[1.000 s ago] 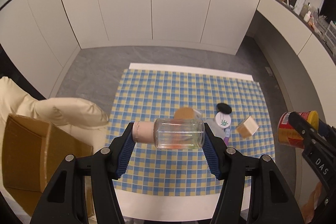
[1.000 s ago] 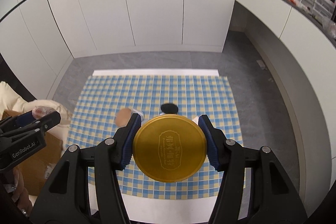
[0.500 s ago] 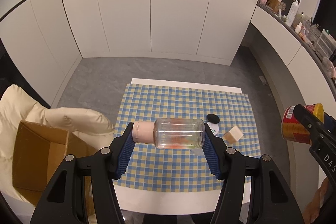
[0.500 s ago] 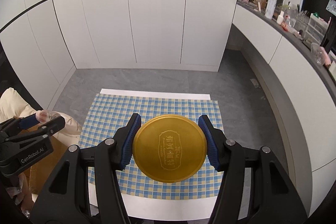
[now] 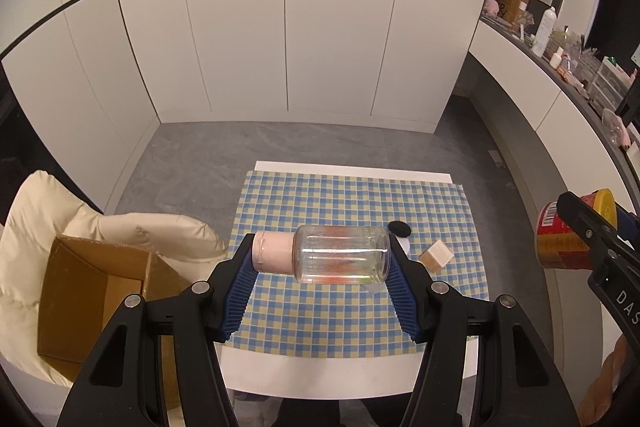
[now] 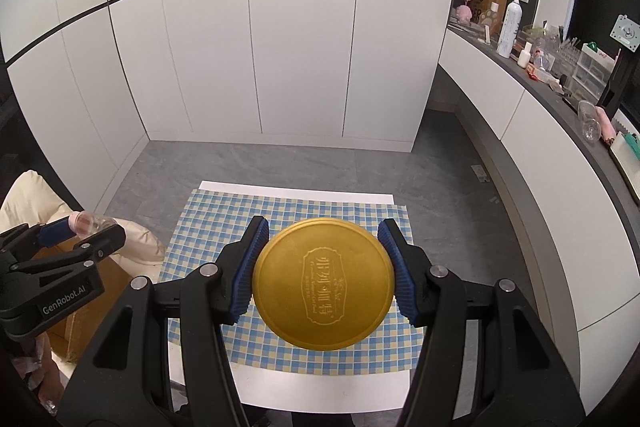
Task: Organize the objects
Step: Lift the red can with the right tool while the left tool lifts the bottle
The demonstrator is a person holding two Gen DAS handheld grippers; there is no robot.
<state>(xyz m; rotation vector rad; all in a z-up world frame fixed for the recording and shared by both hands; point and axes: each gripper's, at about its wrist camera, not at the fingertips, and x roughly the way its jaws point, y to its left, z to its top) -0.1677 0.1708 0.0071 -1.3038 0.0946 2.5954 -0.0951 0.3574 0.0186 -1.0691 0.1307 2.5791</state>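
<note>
Left gripper [image 5: 322, 261] clamped end-to-end on clear glass jar [image 5: 342, 254], pink cap at 9 o'clock, held sideways high above checkered cloth [image 5: 352, 195]. Right gripper [image 6: 323, 277] closed on red can with gold lid [image 6: 323, 277], smooth round metal, lid facing camera. Probably lifted for carrying to open cardboard box [image 5: 92, 291] at 8 o'clock. Small beige cube [image 5: 437, 255], black disc [image 5: 400, 227] left on cloth.

glass jar [image 5: 341, 254]: pink cap, sideways, held aloft | red can [image 5: 560, 237]: gold lid, held aloft
</note>
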